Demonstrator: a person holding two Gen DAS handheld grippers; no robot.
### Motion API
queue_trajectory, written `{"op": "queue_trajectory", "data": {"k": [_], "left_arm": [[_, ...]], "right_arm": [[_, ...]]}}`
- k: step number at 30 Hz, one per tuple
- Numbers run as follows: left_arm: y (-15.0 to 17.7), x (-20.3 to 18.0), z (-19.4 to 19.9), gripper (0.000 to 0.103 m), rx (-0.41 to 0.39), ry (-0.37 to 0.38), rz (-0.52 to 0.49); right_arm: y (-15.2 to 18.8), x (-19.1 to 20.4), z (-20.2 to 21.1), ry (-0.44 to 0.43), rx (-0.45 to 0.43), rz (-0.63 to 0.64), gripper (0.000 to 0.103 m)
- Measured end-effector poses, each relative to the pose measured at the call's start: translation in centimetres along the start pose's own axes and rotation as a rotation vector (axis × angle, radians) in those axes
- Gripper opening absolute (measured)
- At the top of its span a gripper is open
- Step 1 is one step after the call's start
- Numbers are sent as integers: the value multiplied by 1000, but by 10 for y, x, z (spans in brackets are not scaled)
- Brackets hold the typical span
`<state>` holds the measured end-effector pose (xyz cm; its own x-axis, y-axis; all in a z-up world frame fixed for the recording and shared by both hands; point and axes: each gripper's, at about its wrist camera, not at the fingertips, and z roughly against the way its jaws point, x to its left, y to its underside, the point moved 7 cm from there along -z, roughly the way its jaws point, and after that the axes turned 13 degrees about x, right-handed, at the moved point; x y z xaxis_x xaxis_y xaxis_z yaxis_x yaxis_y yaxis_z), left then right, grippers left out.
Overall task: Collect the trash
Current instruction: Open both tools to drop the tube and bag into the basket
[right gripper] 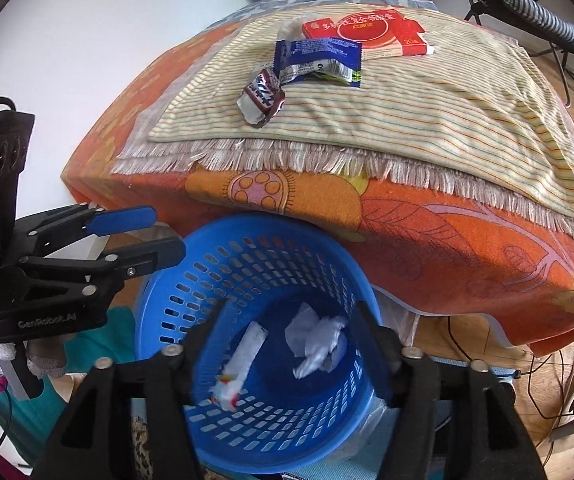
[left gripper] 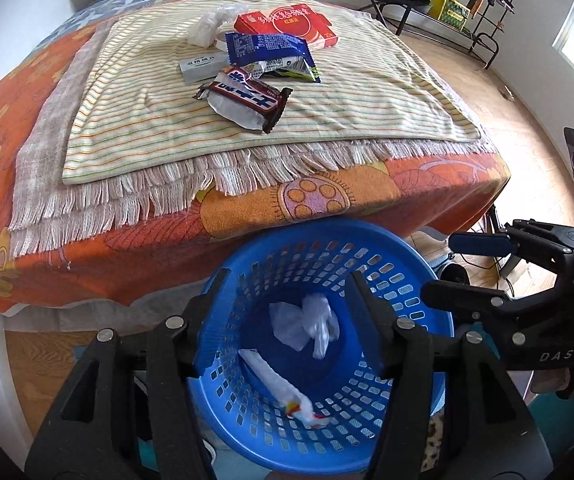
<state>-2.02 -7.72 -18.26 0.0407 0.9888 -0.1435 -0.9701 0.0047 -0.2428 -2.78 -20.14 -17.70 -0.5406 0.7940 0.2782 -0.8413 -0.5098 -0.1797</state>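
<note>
Both grippers, left gripper (left gripper: pixel 283 320) and right gripper (right gripper: pixel 291 344), hang jaws apart and empty over the blue perforated plastic basket (left gripper: pixel 427 264); nearest remaining trash, the crumpled brown-and-white candy-bar wrapper (left gripper: pixel 247 98), lies upper-centre on the striped fringed towel (left gripper: pixel 135 120), long axis slanting down-right, no clear nearer hand.

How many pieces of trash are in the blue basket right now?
2: a crumpled white wrapper near the far wall, and a long white wrapper lying closer to the camera. More may be hidden beneath them.

Home bedroom: bed (left gripper: pixel 87 240), clothes rack (left gripper: pixel 483 8)
</note>
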Motion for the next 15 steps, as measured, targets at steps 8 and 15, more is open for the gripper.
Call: {"op": "queue_trajectory", "data": {"k": [8, 15], "left_arm": [[-9, 9, 2, 70, 2, 3, 45], [-27, 15, 12, 72, -24, -10, 73]], "right_arm": [[-7, -5, 8, 6, -28, -29, 86], [-20, -16, 24, -22, -69, -82, 91]]}}
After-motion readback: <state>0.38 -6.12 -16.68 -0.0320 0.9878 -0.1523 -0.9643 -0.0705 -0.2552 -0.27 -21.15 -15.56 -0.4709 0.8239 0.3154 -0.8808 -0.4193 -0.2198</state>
